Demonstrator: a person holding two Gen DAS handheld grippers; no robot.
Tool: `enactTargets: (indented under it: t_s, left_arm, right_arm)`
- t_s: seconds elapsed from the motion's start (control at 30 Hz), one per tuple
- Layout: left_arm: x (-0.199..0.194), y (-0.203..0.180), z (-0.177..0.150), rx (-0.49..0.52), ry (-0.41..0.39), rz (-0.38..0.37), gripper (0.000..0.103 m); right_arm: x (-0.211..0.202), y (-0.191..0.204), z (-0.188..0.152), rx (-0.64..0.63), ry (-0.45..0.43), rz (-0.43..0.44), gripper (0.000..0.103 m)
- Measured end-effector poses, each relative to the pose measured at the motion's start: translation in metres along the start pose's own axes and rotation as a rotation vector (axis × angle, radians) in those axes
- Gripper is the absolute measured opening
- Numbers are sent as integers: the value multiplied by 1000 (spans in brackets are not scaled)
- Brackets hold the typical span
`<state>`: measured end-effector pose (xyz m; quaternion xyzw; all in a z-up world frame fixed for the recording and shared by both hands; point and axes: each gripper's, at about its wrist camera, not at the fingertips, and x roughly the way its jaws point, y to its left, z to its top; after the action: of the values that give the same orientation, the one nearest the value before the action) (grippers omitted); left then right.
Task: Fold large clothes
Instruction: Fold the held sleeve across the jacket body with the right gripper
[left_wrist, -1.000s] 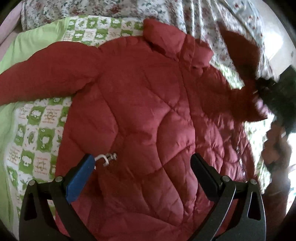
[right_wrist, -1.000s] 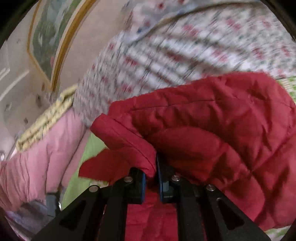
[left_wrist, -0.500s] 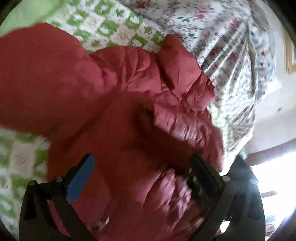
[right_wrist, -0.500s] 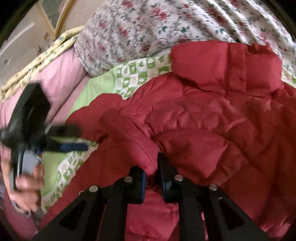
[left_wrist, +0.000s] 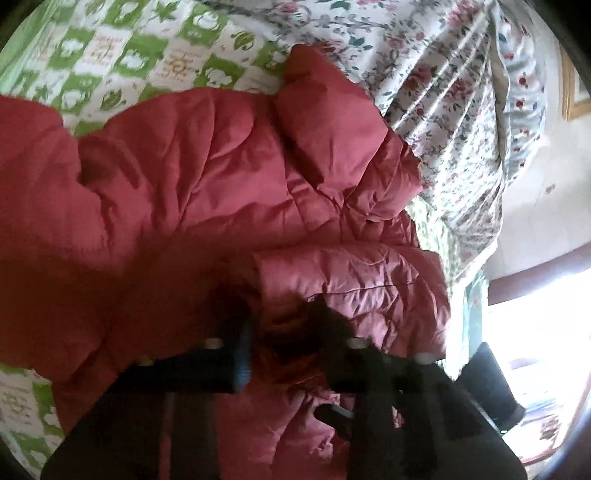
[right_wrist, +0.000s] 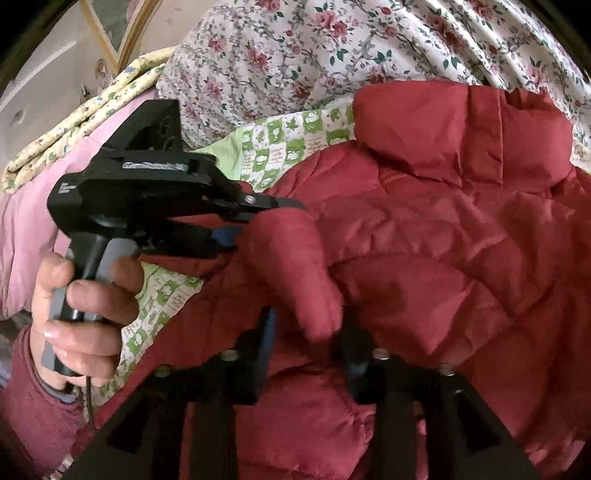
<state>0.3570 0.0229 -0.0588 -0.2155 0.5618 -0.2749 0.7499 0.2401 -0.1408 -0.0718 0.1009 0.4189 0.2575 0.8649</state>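
- Fingers of the left gripper (right_wrist: 236, 221) have just been closing and now pinch a puffed fold of the red quilted jacket (right_wrist: 443, 258), the upper finger (right_wrist: 273, 202) lying across the cloth and the blue-padded lower finger (right_wrist: 225, 236) pressed in from below, as the right wrist view shows.
- Seen from its own camera, the left gripper (left_wrist: 284, 347) is blurred, its two dark fingers drawn close with red fabric bunched between them.
- Right gripper (right_wrist: 306, 343) jaws have just been opening; the rolled sleeve end (right_wrist: 295, 280) sits in the gap between the blue pad (right_wrist: 267, 343) and the dark opposite finger, and whether the pads still press on it cannot be told.
- The person's left hand (right_wrist: 81, 314), in a dark red sleeve, wraps the grey handle of the left gripper near the bed's left side.
- The jacket lies spread across the green-and-white patterned sheet (right_wrist: 280, 144) in the middle of the bed, collar (right_wrist: 461, 133) toward the head end, where it meets the floral quilt (right_wrist: 314, 48).
- A pink blanket (right_wrist: 33, 229) runs along the bed's left edge, with a yellow floral cover (right_wrist: 92, 107) heaped beyond it.
- One sleeve is folded over the jacket's body, resting on the red fabric beneath.
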Motion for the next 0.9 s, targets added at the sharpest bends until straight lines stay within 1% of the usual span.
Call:
enactTargets:
  t_s: [0.07,0.13,0.27,0.33,0.4,0.43,0.47,0.53,0.57,0.6,0.67,0.73,0.77,0.8,0.87,0.9]
  left_arm:
    - [-5,-3,0,33,-23,17,16]
    - [-15,1,0,61,-53,51,16]
    - [-32,8,8,107,-125,145,15]
    - [-36,10,9,140,-154,173,15]
    - [-32,11,8,162,-158,202,15]
    - [-28,9,6,186,-169,230,15]
    - [-25,5,2,223,-189,267,15]
    - [-21,1,-2,251,-204,308,16]
    - [-20,0,-3,252,-212,315,17]
    - [-23,1,-5,248,-222,312,21]
    - [-36,-1,-8,239,-246,313,22]
    - [-54,-7,-13,244,-292,316,22]
    - [-68,-14,-18,258,-334,341,22]
    - [-77,-19,-21,267,-355,348,22]
    - [-92,-28,-26,277,-392,304,22]
    - [-95,-33,-28,286,-393,259,22]
  right_arm:
    - [-6,0,1,9,4,5,43]
    - [-24,-4,0,26,-17,22,42]
    - [-61,-20,0,60,-80,-23,43]
    - [-85,-40,1,93,-144,-81,42]
    - [-101,-60,3,130,-191,-143,43]
    - [-107,-74,3,163,-207,-176,43]
    - [-111,-87,4,192,-211,-205,43]
    - [-110,-111,5,240,-190,-260,43]
    - [-107,-119,5,258,-173,-272,43]
    - [-101,-131,4,284,-142,-280,43]
    - [-85,-147,-2,317,-86,-293,41]
    - [-73,-154,-7,324,-64,-298,41]
    - [-69,-154,-7,325,-61,-309,41]
    - [-68,-155,-9,326,-64,-314,41]
    - [-66,-153,-8,325,-65,-329,41]
    - [-64,-153,-8,325,-65,-338,41]
